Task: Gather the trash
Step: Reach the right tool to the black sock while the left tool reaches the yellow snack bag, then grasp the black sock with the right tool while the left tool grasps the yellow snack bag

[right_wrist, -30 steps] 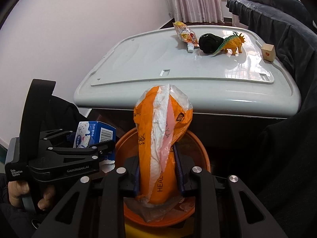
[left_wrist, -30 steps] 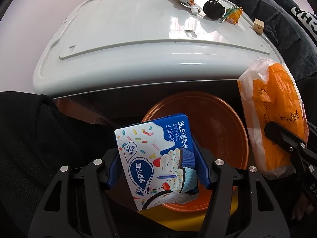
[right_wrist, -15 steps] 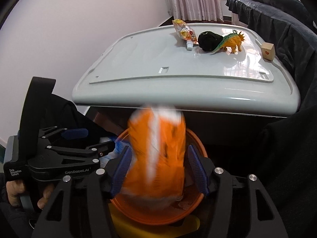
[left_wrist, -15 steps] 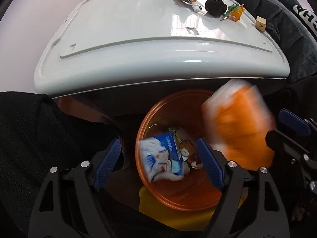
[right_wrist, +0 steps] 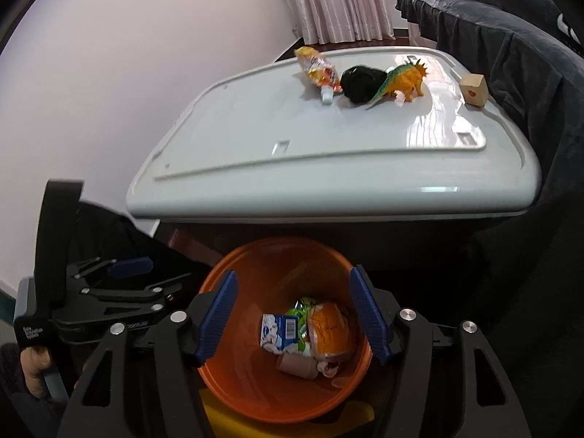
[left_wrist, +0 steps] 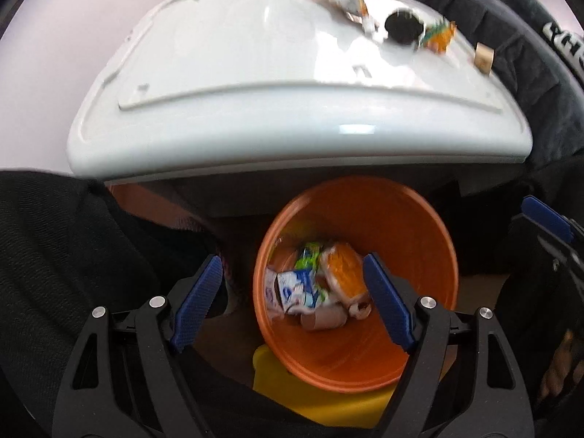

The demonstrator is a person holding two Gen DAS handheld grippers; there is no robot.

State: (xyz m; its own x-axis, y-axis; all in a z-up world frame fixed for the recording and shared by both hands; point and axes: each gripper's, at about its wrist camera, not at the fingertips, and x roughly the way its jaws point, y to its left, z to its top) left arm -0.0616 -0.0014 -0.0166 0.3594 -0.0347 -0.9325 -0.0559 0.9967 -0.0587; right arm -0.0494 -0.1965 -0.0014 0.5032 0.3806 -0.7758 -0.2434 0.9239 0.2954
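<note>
The bin (right_wrist: 255,394) mouth lies open; at twelve o'clock the white lid (right_wrist: 292,168) overhangs, cloth (right_wrist: 529,255) at three.

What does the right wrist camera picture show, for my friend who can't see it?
The open right gripper hangs over an orange bin holding a blue and white snack box, an orange bag and other trash. Behind it, a white lid carries a snack pouch, a black lump, a toy dinosaur and a wooden cube. The left gripper is at the left.
</note>
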